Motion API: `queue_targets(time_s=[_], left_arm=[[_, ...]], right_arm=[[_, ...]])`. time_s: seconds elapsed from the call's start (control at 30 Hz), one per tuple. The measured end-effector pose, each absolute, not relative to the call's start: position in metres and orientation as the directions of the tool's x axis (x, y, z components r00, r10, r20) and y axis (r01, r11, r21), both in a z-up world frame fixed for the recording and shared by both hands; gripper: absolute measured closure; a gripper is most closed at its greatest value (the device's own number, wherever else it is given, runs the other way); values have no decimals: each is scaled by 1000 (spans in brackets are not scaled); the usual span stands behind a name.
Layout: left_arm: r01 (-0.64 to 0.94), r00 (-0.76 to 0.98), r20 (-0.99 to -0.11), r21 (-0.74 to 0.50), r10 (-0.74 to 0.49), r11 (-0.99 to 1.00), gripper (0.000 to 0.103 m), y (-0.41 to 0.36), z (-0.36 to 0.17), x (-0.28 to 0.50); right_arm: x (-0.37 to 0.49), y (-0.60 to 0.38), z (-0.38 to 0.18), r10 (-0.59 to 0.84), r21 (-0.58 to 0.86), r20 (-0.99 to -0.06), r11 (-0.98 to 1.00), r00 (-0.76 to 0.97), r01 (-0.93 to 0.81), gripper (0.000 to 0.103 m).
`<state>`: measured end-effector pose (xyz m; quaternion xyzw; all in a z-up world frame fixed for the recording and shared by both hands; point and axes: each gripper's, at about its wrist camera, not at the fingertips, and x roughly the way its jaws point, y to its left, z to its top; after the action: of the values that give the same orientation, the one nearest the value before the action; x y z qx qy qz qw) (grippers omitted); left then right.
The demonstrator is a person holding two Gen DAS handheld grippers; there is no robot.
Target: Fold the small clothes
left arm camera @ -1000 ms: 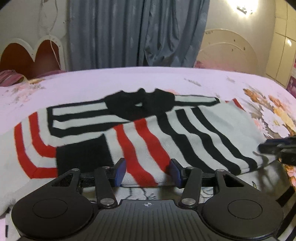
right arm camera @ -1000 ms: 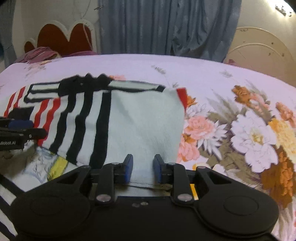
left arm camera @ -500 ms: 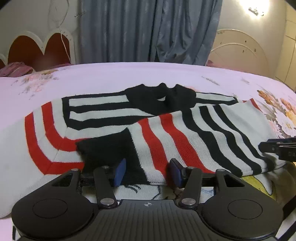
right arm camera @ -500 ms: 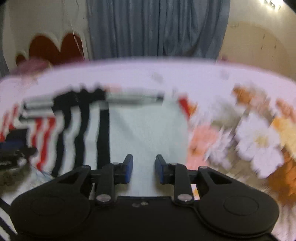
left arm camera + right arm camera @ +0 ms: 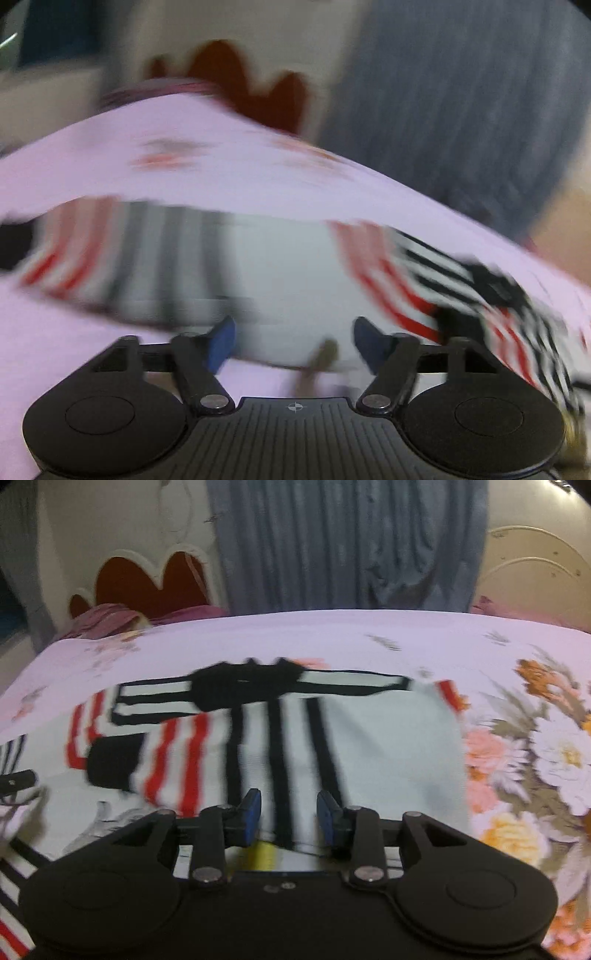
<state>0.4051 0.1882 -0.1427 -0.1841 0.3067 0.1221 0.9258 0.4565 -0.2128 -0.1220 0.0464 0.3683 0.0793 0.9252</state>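
1. Knitted white wool with red and black stripes makes up the small sweater (image 5: 295, 738), which lies spread on the bed's pale pink sheet printed with flowers (image 5: 517, 657).
2. Its black collar (image 5: 243, 683) sits at the far edge in the right wrist view, with a striped sleeve (image 5: 351, 681) running off to the right of it.
3. Part of the sweater is folded over the body, so red stripes, black stripes and a black cuff patch (image 5: 114, 762) lie on top of the white knit.
4. The right hand-held gripper (image 5: 289, 818) is low at the near hem, its blue-padded fingers (image 5: 251, 814) set a moderate way apart with striped knit showing between them; whether the pads touch the cloth I cannot tell.
5. The left hand-held gripper (image 5: 293, 341) has its fingers spread wide and holds nothing; the left wrist view is heavily blurred and tilted.
6. In that blurred view the sweater (image 5: 280, 266) stretches across the sheet just beyond the fingertips, white in the middle with stripes to each side.
7. Behind the bed stand a red scalloped headboard with white trim (image 5: 147, 583) and grey-blue curtains (image 5: 347, 542).
8. A crumpled purple cloth (image 5: 107, 618) lies at the head of the bed.
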Motion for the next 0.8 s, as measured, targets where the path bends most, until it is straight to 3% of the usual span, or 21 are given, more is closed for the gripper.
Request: queue_targets(time_s=[0.03, 0.2, 0.47, 0.5, 0.53, 0.57, 0.67, 0.8], left_arm=[[-399, 775, -616, -304, 141, 865, 52, 211, -145, 396], [-585, 742, -635, -458, 214, 669, 59, 299, -166, 357], [-591, 793, -569, -634, 216, 499, 70, 361, -195, 358], [-592, 795, -566, -644, 219, 484, 78, 361, -198, 361], [-598, 791, -571, -646, 218, 474, 94, 363, -201, 364], [-599, 790, -574, -650, 215, 468, 98, 365, -203, 368], [-553, 819, -527, -619, 227, 557, 98, 352, -182, 389], [-418, 868, -472, -527, 154, 740, 98, 303, -147, 433]], right_arm=[[459, -206, -122, 193, 152, -674, 981, 713, -122, 71], [469, -164, -121, 250, 168, -676, 968, 693, -186, 71], [471, -128, -114, 270, 135, -679, 960, 683, -245, 71], [471, -127, -113, 270, 136, -677, 960, 685, -244, 71], [472, -128, -113, 269, 139, -674, 961, 689, -239, 70], [474, -129, -113, 266, 144, -672, 962, 691, -230, 70], [479, -138, -114, 243, 156, -675, 970, 696, -187, 70], [478, -151, -112, 223, 171, -664, 975, 713, -145, 70]])
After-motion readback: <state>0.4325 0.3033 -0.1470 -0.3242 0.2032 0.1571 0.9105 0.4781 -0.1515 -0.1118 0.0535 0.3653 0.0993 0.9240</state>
